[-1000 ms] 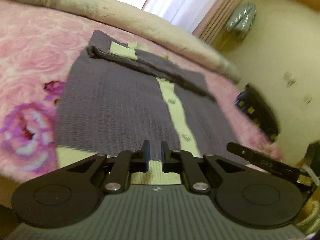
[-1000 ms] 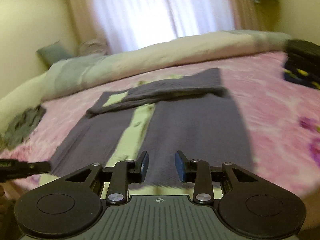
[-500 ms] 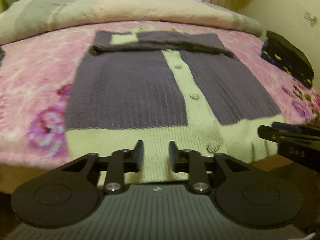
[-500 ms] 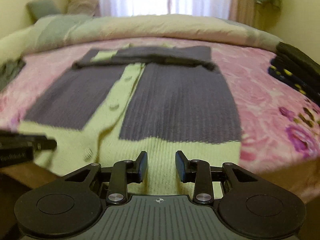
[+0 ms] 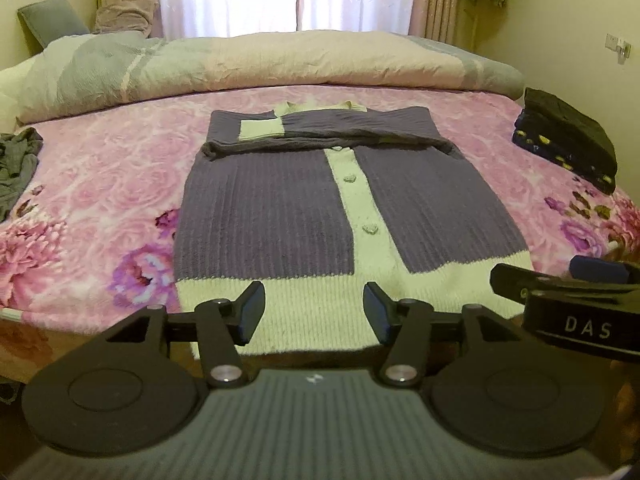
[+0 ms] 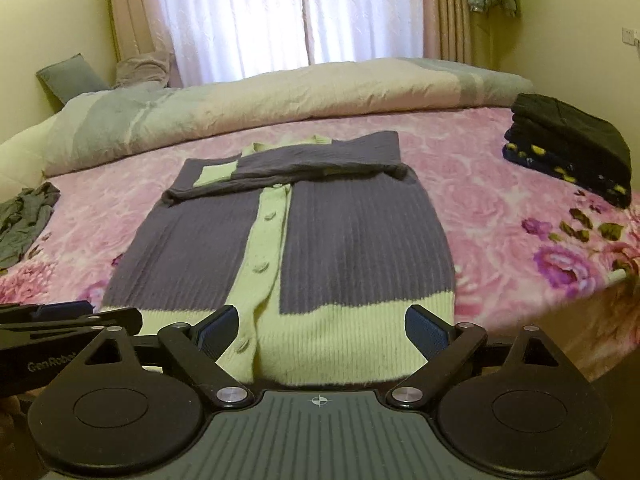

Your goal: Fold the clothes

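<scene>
Left gripper (image 5: 312,312) — jaws spread wide, nothing between them, poised at the near edge of the bed over the cardigan's pale green hem. Right gripper (image 6: 320,332) — jaws spread wider yet, also holding nothing, over the same hem further right. In each view the other gripper shows at the frame's side, level with the hem.

Cardigan (image 5: 280,216): purple ribbed knit, pale green button band and hem, lying flat and buttoned on the bed, hem nearest, collar far. Both sleeves are folded across the chest at the far end, one green cuff (image 5: 262,130) showing at far left. The hem hangs slightly over the bed's near edge.

Pink floral blanket (image 6: 500,216) covers the bed under the cardigan. Rolled duvet (image 6: 280,100), beige and grey-blue, runs along the far side. Folded dark clothes (image 6: 572,148) stacked at far right, well apart from the cardigan. Crumpled grey garment (image 6: 24,216) at the left edge. Grey pillow (image 6: 70,76) at far left by the wall; sheer curtains (image 6: 240,12) behind, bright with daylight.
</scene>
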The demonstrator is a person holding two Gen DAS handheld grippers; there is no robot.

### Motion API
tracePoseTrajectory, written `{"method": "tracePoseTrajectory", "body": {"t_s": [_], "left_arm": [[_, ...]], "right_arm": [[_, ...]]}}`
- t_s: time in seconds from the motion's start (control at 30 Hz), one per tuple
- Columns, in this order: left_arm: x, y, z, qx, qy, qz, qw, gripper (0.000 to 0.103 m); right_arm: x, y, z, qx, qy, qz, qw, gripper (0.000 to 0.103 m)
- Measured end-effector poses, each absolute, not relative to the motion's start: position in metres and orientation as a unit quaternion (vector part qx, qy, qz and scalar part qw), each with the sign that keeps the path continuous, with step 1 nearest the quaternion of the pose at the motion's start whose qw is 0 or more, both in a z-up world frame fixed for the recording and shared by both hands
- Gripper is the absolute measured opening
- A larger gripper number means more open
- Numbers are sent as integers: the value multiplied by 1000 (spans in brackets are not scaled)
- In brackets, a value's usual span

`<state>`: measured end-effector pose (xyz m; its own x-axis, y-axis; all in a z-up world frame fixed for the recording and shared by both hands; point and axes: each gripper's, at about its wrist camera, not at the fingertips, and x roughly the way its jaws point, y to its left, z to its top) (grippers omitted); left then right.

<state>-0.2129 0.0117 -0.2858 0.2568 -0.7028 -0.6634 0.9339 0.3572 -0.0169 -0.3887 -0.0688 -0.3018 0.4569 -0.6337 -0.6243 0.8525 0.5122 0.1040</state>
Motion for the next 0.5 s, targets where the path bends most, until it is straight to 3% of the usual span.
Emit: {"method": "tracePoseTrajectory", "body": {"t_s": [0.5], "left_arm": [[-231,51,-289,213,289,-514,779,53]], "right_arm": [[-400,-22,-299,178,277,-448,831,93]]}}
